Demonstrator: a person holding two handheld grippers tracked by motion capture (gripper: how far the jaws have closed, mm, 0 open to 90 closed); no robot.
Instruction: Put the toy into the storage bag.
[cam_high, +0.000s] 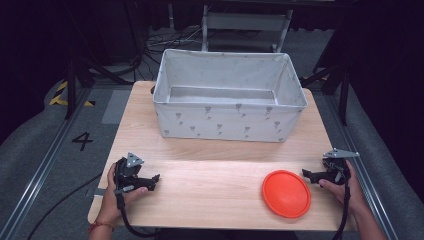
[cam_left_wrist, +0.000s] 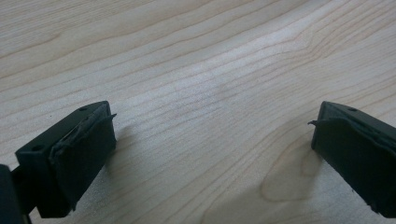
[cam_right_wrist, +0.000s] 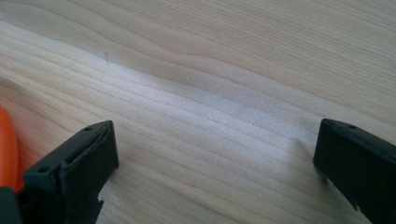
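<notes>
An orange round disc (cam_high: 286, 193) lies flat on the wooden table (cam_high: 210, 185) at the front right. Just to its right, a hand holds my right gripper (cam_high: 306, 174), jaws pointing toward the disc. In the right gripper view its black jaws stand wide apart over bare wood (cam_right_wrist: 215, 140), and the disc's orange edge (cam_right_wrist: 7, 144) peeks in at the far left. My left gripper (cam_high: 154, 181) rests in a hand at the front left, pointing right. In its own view the left gripper (cam_left_wrist: 212, 135) stands open over bare wood with nothing between the jaws.
A large white fabric bin (cam_high: 227, 97) with a small grey print stands at the back middle of the table, its inside bare. Cables and a metal frame (cam_high: 245, 22) lie on the floor behind it. Table edges fall off to grey floor on both sides.
</notes>
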